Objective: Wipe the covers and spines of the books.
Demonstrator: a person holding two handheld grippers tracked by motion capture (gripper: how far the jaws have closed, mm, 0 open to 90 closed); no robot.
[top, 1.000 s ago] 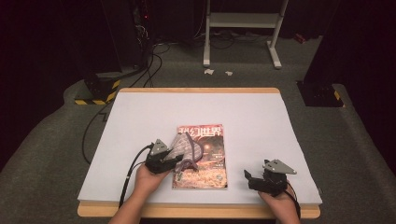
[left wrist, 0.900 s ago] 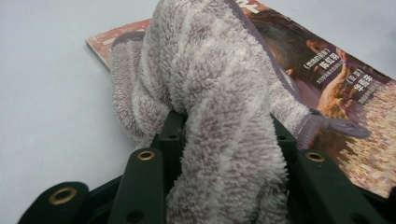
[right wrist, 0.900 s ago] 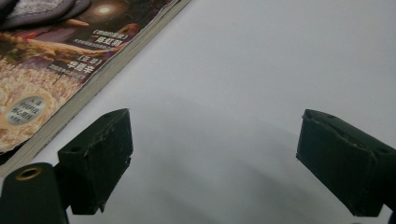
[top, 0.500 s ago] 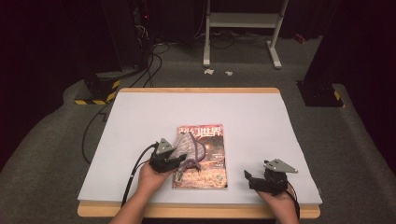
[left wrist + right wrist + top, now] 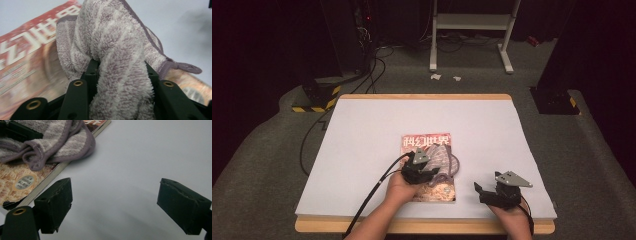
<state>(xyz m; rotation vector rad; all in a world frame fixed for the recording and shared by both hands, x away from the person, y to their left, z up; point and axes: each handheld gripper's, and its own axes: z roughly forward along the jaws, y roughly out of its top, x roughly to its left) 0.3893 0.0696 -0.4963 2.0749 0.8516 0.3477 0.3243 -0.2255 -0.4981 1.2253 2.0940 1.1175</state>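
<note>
Towel (image 5: 117, 50) bunched betw. left gripper (image 5: 120, 72) jaws, atop magazine (image 5: 27, 50)

Left black two-jaw gripper (image 5: 428, 172) held forward over the table's near middle, jaws clamped tight on a fold of cloth. Right black two-jaw gripper (image 5: 120, 205) low beside it, jaws spread wide, gripping nothing.
</note>
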